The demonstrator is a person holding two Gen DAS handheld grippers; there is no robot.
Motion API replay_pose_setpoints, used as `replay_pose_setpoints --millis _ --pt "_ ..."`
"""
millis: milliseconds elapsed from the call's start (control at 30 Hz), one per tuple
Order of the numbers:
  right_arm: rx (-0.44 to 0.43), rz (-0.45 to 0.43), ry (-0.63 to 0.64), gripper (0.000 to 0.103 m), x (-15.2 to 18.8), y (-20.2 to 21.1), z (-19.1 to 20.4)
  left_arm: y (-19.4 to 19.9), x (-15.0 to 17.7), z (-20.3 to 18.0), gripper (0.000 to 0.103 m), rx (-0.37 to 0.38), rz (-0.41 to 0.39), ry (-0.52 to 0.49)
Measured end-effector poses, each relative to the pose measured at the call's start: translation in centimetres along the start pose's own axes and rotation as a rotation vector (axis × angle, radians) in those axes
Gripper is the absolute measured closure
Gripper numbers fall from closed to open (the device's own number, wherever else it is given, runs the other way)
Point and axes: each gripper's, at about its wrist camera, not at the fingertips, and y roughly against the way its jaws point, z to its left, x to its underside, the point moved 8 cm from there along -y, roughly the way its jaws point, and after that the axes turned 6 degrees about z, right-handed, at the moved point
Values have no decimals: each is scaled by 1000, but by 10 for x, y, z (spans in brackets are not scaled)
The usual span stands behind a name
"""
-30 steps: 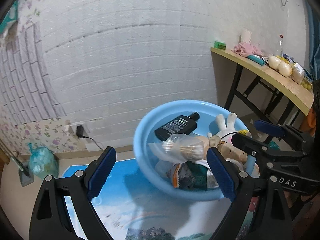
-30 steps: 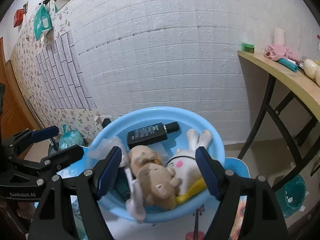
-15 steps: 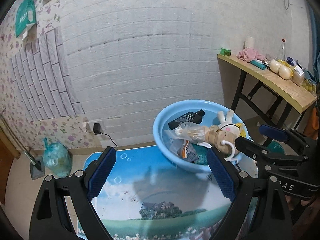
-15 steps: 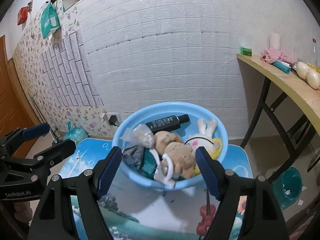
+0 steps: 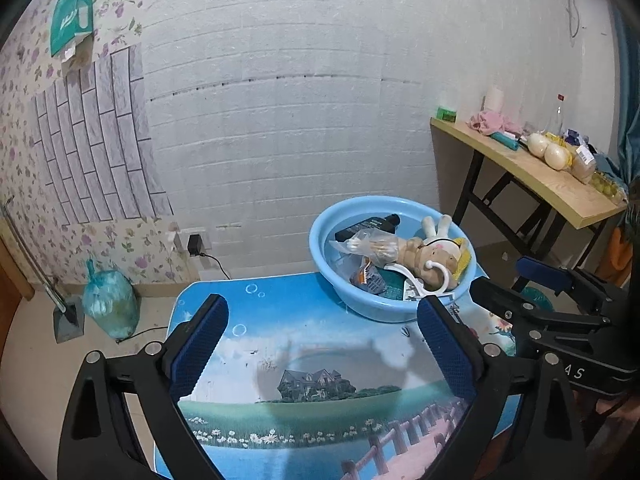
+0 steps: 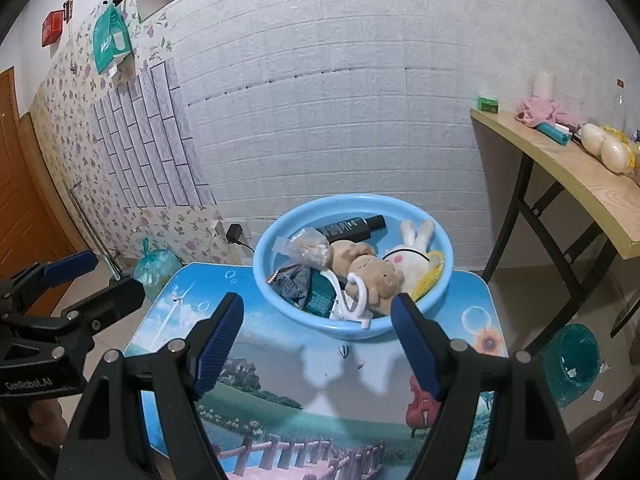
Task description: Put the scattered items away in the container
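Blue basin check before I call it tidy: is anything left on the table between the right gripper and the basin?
Nothing: in the right wrist view, only bare printed tabletop lies between the open right gripper and the blue basin.

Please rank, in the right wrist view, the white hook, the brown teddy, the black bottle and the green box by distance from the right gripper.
From the right gripper:
1. White hook, at the basin's near rim.
2. Brown teddy, mid-basin.
3. Black bottle, at the basin's far side.
4. Green box, on the side table by the wall.

White brick-pattern wall (image 6: 340, 100) behind, floral wallpaper (image 5: 24, 152) left, a wooden side table (image 6: 576, 184) on black legs right, a tied green bag (image 5: 110, 308) on the pale floor (image 5: 28, 340).
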Motion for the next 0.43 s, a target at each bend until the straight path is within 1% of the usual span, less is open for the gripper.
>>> replay_pose_setpoints --millis 133,200,233,433 --pt "4 -8 8 27 2 9 5 11 1 0 6 1 -22 -5" --pt "5 -13 11 27 2 12 7 16 2 0 1 8 -36 -2" --pt "5 -17 13 27 2 14 8 18 1 1 1 7 -42 -1" --pt "4 -23 18 27 3 21 11 27 2 2 0 -33 -66 -17"
